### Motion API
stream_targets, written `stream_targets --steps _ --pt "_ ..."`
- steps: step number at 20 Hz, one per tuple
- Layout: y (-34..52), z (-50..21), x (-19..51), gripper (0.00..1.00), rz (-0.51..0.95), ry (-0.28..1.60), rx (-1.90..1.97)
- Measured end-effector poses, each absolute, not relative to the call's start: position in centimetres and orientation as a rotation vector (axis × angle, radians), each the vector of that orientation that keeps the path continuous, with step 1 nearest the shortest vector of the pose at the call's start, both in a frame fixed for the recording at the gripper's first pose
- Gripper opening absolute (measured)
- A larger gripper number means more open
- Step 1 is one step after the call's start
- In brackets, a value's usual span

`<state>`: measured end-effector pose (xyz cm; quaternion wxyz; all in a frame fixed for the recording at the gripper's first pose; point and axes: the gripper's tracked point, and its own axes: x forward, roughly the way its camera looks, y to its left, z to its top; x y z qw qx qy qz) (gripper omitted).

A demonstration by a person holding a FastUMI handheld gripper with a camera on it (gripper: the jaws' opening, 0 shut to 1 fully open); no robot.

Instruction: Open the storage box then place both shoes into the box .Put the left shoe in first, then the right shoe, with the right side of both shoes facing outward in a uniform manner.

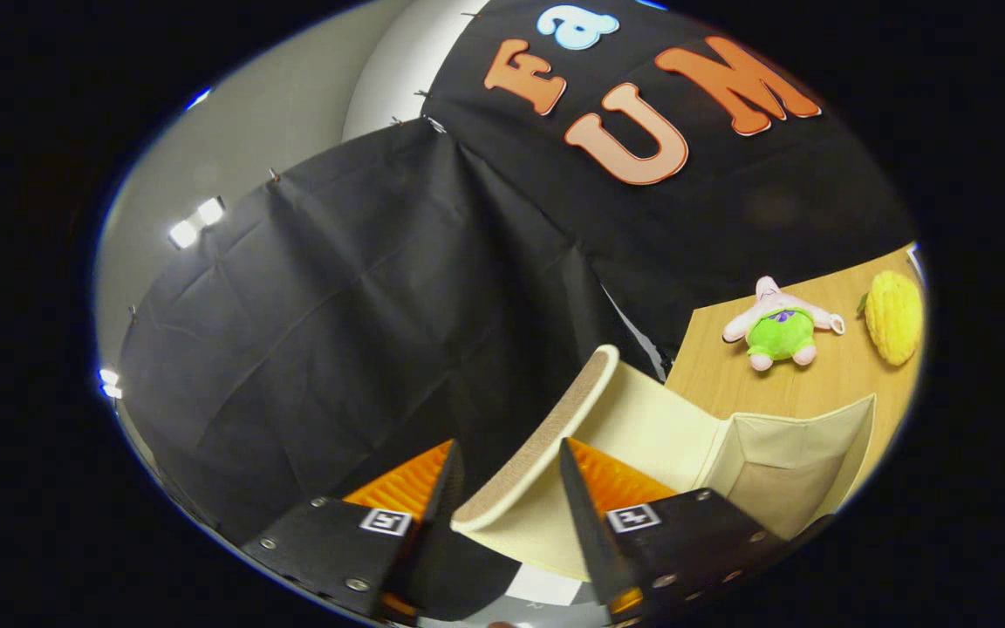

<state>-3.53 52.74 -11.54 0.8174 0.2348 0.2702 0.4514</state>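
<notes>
The hand-held gripper [507, 488] stands wide with the storage box's lid [546, 436] edge between its fingers, seemingly lifting it open above the worktop [764, 392].

The tool [507, 488] tilts upward; its fingers [411, 484] stand parted.

Dim booth, strong fisheye bending.
Ceiling lamps [197, 221] glared white beyond the dark cloth [363, 331]; the surface [808, 384] was evenly lit, edges curved and slightly soft.
</notes>
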Motion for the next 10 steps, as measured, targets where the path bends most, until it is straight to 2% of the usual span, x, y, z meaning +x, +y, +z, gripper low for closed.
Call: stream_targets --steps 1,2,10 --pt "52.2 -12.3 -3.1 0.93 0.932 0.557 0.461" --pt "51.1 -12.8 -2.4 0.98 0.903 0.538 0.430" --pt "38.3 -15.8 2.1 0.98 0.629 0.441 0.313"
